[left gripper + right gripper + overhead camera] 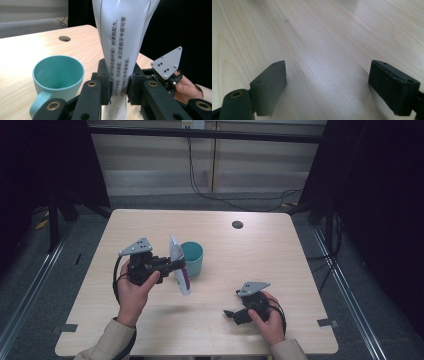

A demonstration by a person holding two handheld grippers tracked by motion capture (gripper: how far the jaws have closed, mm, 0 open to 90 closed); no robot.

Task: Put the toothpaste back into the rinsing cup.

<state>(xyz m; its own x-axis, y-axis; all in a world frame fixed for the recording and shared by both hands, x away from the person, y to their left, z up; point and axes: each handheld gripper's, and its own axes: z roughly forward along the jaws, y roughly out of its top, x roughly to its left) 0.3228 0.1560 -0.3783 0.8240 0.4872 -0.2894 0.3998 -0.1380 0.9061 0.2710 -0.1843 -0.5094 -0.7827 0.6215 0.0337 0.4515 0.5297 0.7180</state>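
- Left gripper view first: the left claw (pixel 119 86) is pinching a white toothpaste tube (pixel 122 42), both pads pressed onto its narrower part, printed text running along it, the wide flat end flaring away from the camera.
- From the high view, that left claw (pixel 176 265) holds the tube (pixel 179 265) off the table (pixel 280 250), tilted, one end up near the rim of the teal cup (pixel 193 258) and the other hanging down toward the person.
- The cup (pixel 56 77) stands upright just beside the tube, handle toward the camera, looking empty as far as I can see.
- Risk one, I'd say: the tube is soft and slick, and a pinch on so narrow a band could let it swivel or slide through the pads as the hand tips it over the cup.
- Risk two: the hanging end sits close to the cup wall; a careless swing could knock the cup or shove it across the table.
- Risk three: squeezed that hard, paste might ooze if the cap is loose; I can't make out the cap from here.
- Right gripper view now: the right claw (pixel 327 87) is spread wide, nothing between the pads, just bare wood close below.
- High view puts that right claw (pixel 231 313) low over the near table edge, well apart from the cup, so it cannot steady anything quickly.
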